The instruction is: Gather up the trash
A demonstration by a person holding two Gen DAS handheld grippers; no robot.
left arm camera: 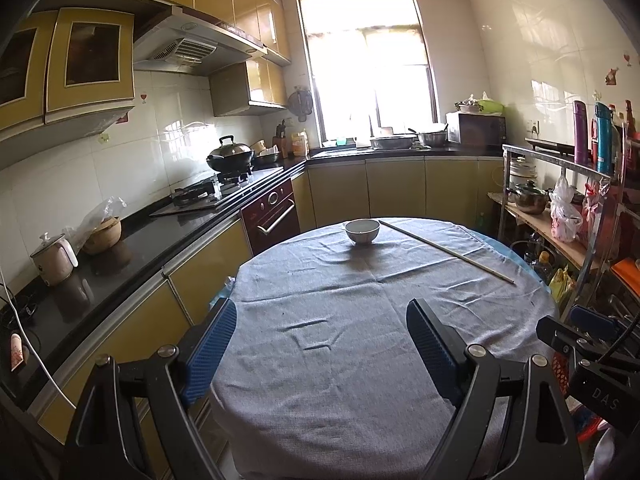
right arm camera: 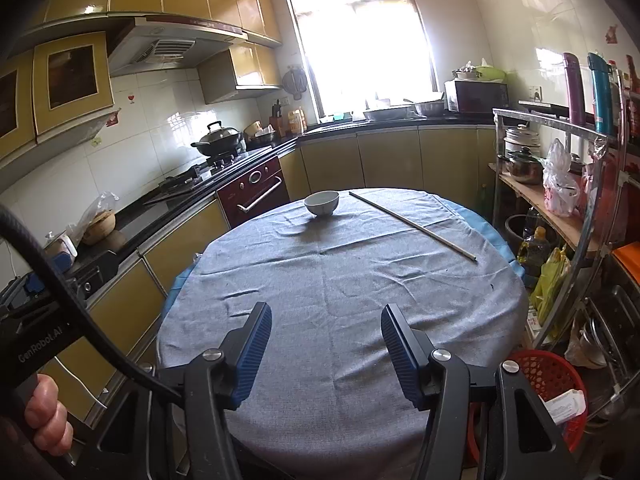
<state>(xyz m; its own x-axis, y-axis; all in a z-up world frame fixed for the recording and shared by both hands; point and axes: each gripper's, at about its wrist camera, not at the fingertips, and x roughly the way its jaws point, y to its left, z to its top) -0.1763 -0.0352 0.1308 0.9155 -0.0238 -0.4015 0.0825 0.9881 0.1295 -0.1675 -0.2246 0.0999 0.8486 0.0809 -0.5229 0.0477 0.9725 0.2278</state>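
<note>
Seemingly, no obvious trash is seen on the table (right arm camera: 340, 320); only a white bowl (right arm camera: 322, 203) and a long thin stick (right arm camera: 412, 225) lie far ahead of both grippers. A red basket (right arm camera: 548, 384) holding scraps sits just right of the right gripper (right arm camera: 326, 348). Both it and the left gripper (left arm camera: 322, 344) are held open and empty. Collection is judged barely begun or nearly finished.

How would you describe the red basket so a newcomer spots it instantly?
Start at the round table under its grey cloth, then drop to the floor off its near right edge, in front of the metal rack. The red basket sits there, a mesh-sided plastic bin holding white packaging. It is the only bright red, perforated container nearby; its neighbours are yellow bags and steel pots.
</note>
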